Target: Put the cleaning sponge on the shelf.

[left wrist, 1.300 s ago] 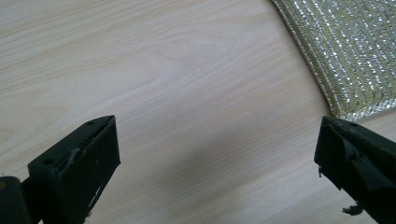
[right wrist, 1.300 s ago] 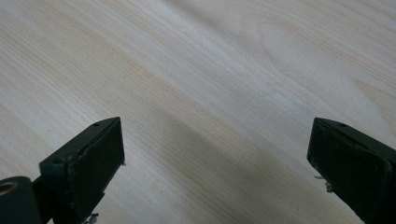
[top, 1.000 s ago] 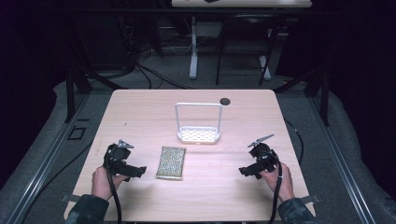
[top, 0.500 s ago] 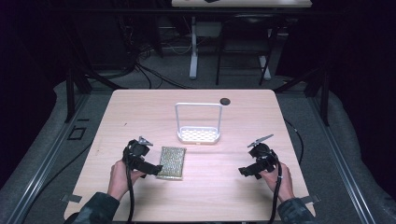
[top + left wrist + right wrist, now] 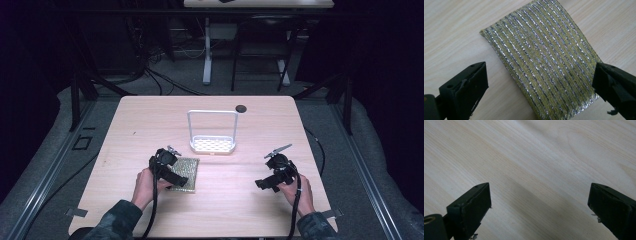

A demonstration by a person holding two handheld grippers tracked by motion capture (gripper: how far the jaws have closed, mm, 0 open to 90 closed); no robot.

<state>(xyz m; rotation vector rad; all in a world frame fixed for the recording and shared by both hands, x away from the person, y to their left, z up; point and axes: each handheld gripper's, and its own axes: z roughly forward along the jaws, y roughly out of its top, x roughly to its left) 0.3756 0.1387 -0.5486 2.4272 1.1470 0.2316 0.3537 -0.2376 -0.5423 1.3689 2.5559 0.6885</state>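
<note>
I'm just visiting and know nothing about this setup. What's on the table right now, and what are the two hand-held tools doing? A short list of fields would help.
surface: wooden table
item in hand: glittery yellow-and-silver scouring pad, flat on the table
left gripper: jaws open, poised over the pad, one jaw on each side
right gripper: jaws open, above bare wood
also on table: white rack with a tall handle, behind the pad; small dark disc near the far edge
</note>
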